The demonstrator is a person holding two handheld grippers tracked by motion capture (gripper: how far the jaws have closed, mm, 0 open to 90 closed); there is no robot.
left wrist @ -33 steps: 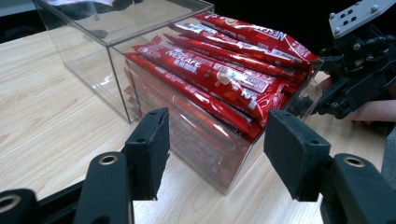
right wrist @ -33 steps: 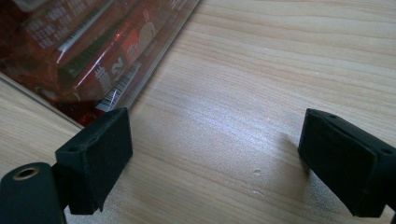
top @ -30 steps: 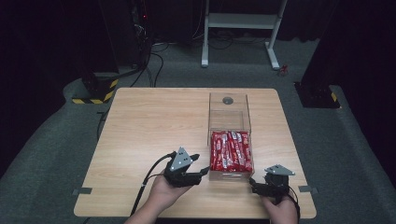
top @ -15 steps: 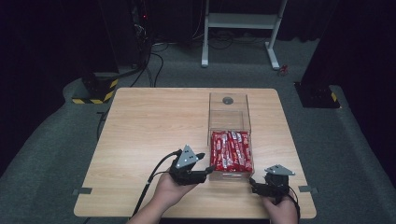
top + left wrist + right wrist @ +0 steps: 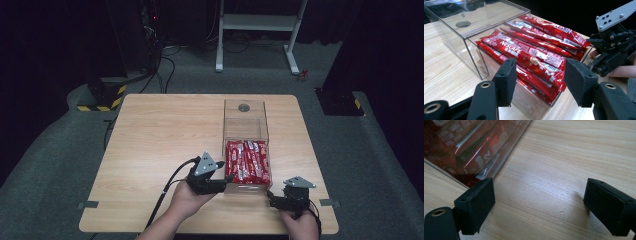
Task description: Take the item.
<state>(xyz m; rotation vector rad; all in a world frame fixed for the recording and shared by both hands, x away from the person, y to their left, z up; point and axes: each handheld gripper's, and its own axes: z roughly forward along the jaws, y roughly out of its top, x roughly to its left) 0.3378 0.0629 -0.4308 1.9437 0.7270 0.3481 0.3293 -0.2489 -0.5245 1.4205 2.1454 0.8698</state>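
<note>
High view: the clear box [image 5: 245,135] stands on the table [image 5: 160,135], its near half packed with red sachets [image 5: 247,161], its far half lidded and empty. Left gripper view looks straight at the box's near corner, where the sachets [image 5: 534,53] lie stacked lengthwise and spill just over the low front wall, so a grab from the front looks the likely aim. The left gripper [image 5: 222,181] sits touching or nearly touching the box's near-left corner, jaws spread wide and empty; in its own view the left gripper [image 5: 537,77] frames the top sachets between its pads. The right gripper [image 5: 274,200] rests low on the table just off the box's near-right corner, jaws also wide and empty, perhaps ready to steady the box. Since a second ago the left gripper has edged closer to the box; the right has not moved.
</note>
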